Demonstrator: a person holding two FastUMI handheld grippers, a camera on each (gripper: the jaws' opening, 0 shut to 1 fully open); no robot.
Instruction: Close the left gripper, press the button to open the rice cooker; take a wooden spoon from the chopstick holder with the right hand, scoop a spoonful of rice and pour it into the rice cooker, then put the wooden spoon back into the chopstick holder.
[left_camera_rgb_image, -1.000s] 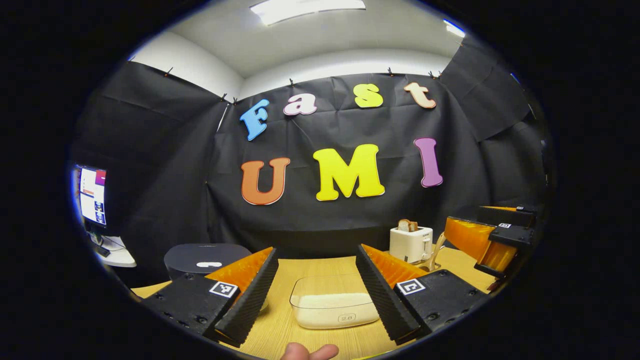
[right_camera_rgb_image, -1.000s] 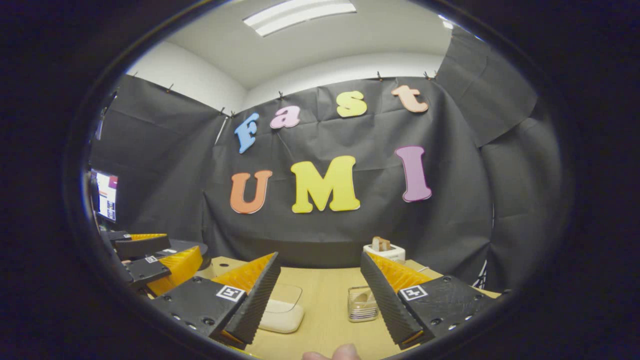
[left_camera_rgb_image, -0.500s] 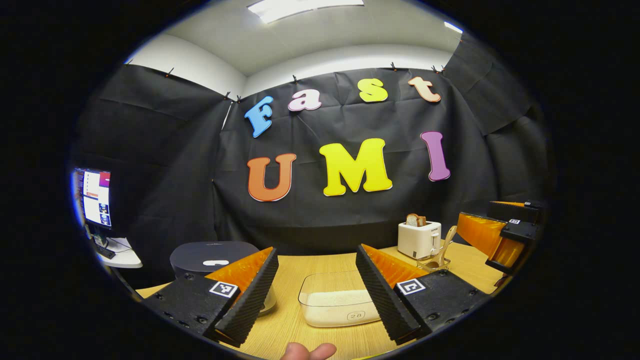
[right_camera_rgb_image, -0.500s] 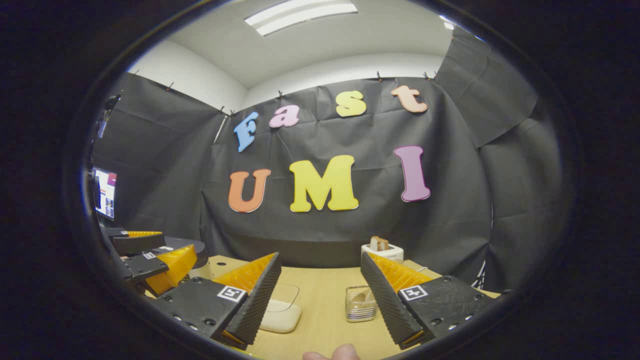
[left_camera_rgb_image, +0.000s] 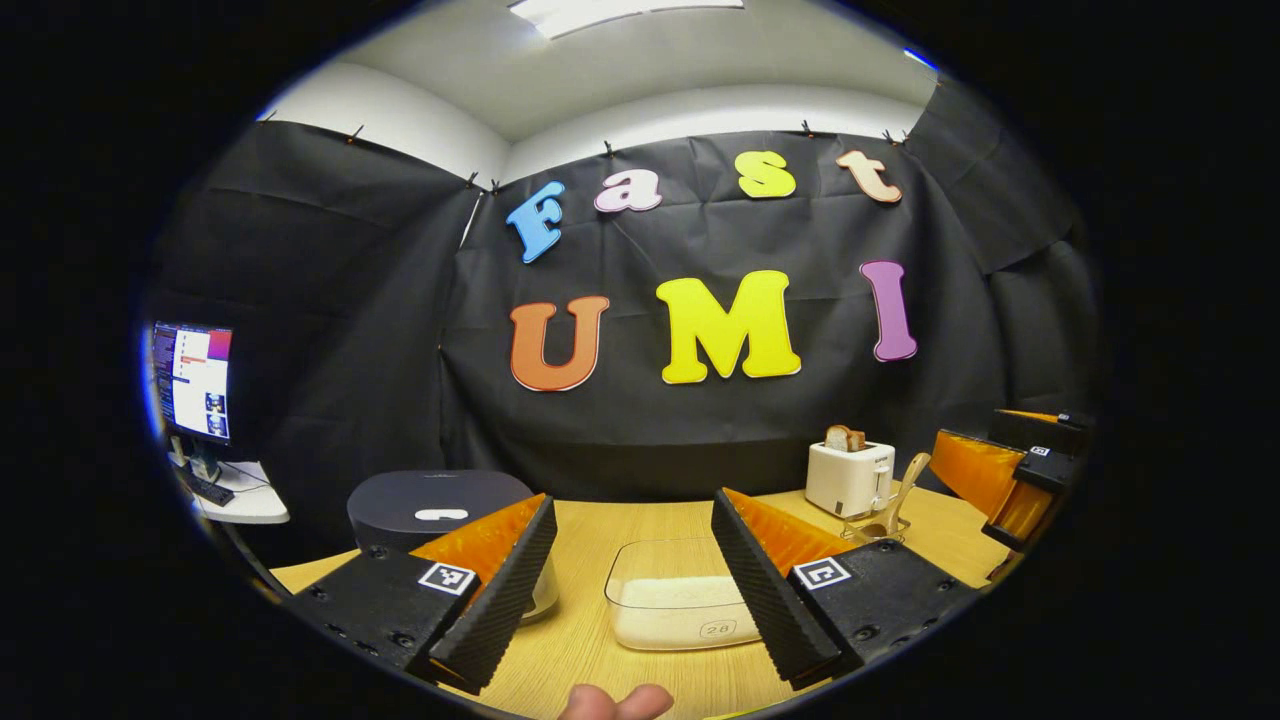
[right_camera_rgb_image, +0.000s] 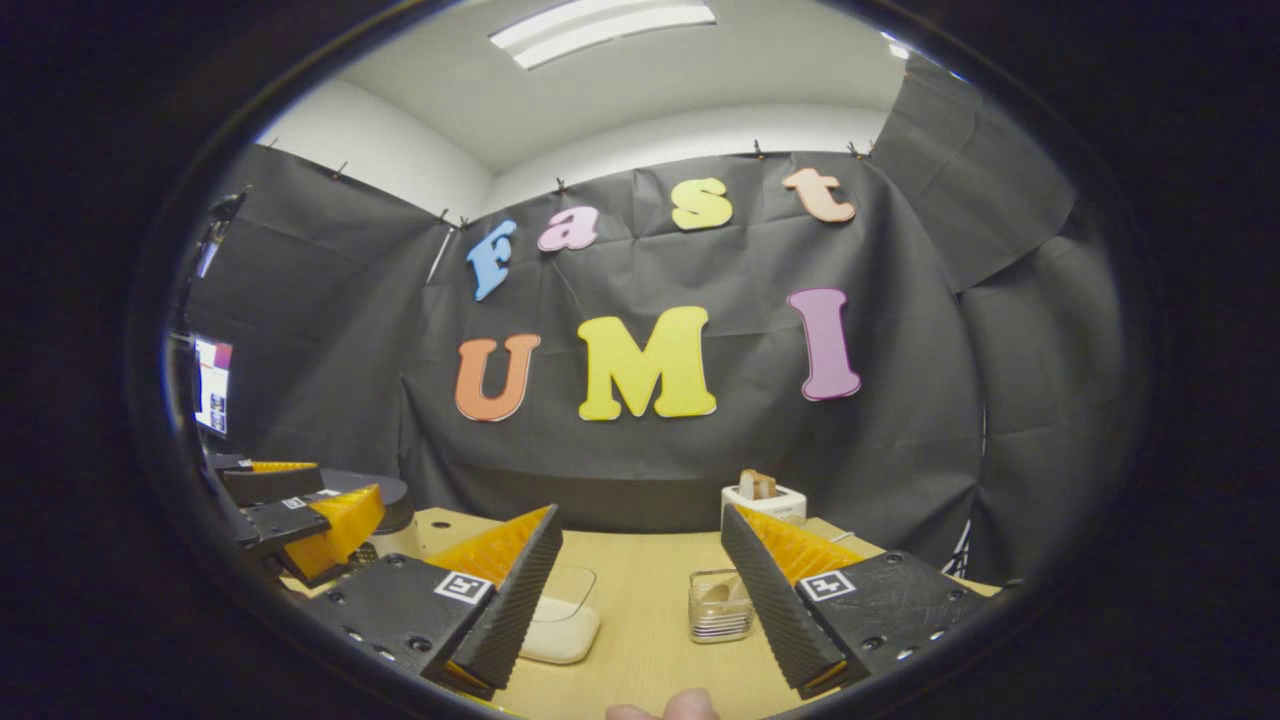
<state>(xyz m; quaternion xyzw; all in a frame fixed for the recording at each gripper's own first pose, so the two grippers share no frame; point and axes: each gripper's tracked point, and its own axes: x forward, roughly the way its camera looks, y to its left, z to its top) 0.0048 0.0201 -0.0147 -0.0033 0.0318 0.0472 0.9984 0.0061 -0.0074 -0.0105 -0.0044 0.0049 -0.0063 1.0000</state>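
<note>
Rice cooker (left_camera_rgb_image: 440, 505) sits lid-down at about 10 o'clock of my left tool (left_camera_rgb_image: 628, 640), whose jaws gape wide with nothing held, so pressing now could straddle the button, or clip the rice tub (left_camera_rgb_image: 680, 605) just ahead.

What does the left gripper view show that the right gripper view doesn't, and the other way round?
Left gripper view: the rice cooker's closed lid with its pale button, the wooden spoon's handle rising from the chopstick holder, and the open right gripper at the right edge.
Right gripper view: the chopstick holder close ahead between its own fingers, and the open left gripper at the left edge.
Both: the toaster with bread, the clear rice container, the wooden table and the monitor.
</note>
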